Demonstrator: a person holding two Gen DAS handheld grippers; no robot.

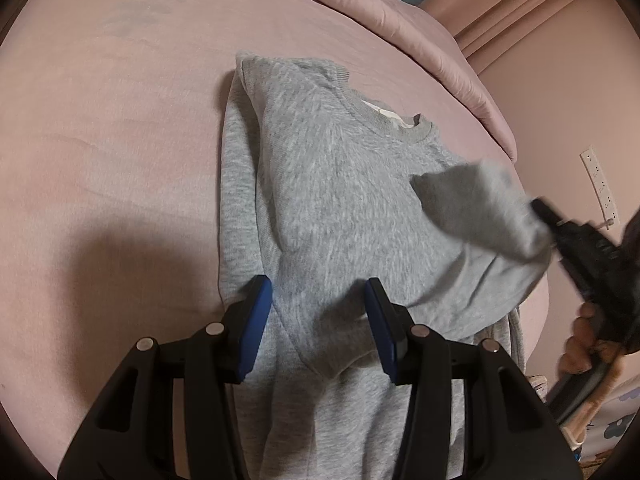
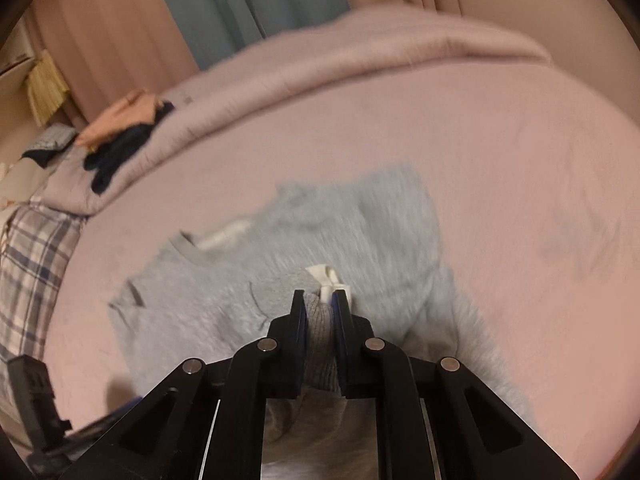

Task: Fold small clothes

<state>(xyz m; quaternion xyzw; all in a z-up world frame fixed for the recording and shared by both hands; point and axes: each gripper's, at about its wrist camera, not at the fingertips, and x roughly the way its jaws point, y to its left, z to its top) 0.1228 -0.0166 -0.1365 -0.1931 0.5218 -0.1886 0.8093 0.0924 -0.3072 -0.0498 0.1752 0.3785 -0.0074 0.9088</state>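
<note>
A grey sweatshirt lies flat on the pink bed sheet, neck towards the far side and its left sleeve folded in over the body. My left gripper hovers open over the lower body, blue pads either side of a fabric fold, not pinching it. My right gripper at the right holds the other sleeve lifted off the bed. In the right wrist view the right gripper is shut on the ribbed cuff, a white label poking past the tips, the sweatshirt blurred below.
A rolled pink duvet runs along the far side of the bed. Dark and peach clothes lie piled on it at the left, beside a plaid pillow. A hand grips the right tool; a white power strip hangs on the wall.
</note>
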